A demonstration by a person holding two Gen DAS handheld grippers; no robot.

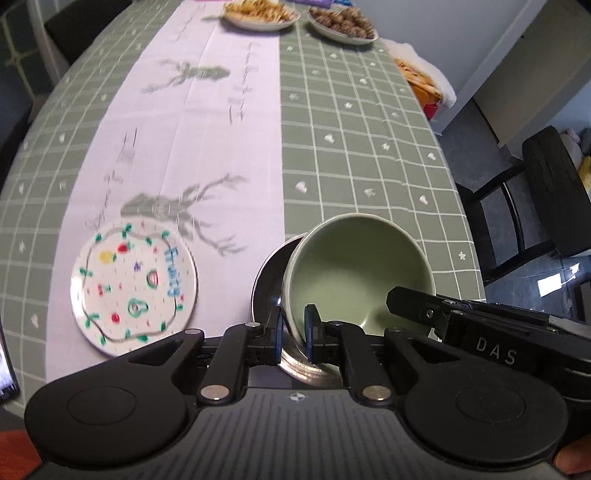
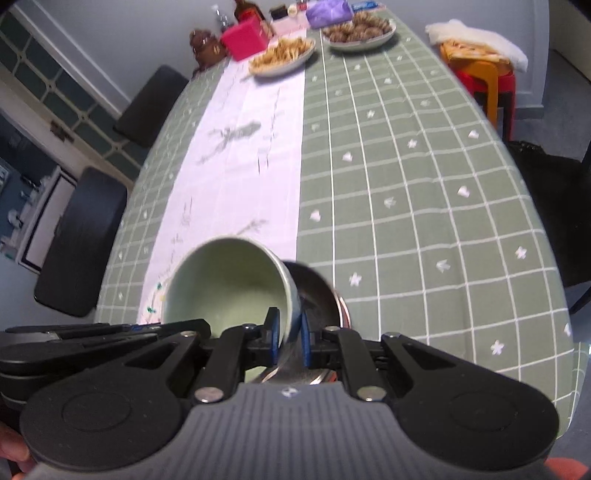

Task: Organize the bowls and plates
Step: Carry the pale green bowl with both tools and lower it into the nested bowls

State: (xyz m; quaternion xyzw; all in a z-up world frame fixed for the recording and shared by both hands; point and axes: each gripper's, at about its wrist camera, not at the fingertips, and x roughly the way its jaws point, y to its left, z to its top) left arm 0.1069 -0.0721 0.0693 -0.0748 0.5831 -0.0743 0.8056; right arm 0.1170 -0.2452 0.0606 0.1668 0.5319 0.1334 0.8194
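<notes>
A pale green bowl [image 1: 354, 273] is tilted and sits partly inside a steel bowl [image 1: 267, 275] on the table's near edge. My left gripper [image 1: 297, 332] is shut on the green bowl's near-left rim. My right gripper [image 2: 287, 334] is shut on the same green bowl [image 2: 229, 284] at its right rim, with the steel bowl [image 2: 321, 295] just behind it. The right gripper's body also shows in the left wrist view [image 1: 480, 325]. A white plate with a colourful fruit pattern [image 1: 135, 288] lies flat on the white runner, left of the bowls.
The table has a green checked cloth [image 1: 369, 147] and a white reindeer runner [image 1: 207, 129]. Two plates of food [image 2: 282, 55] [image 2: 360, 29] stand at the far end with a pink box [image 2: 245, 38]. Black chairs [image 2: 79, 240] [image 1: 554, 192] flank the table.
</notes>
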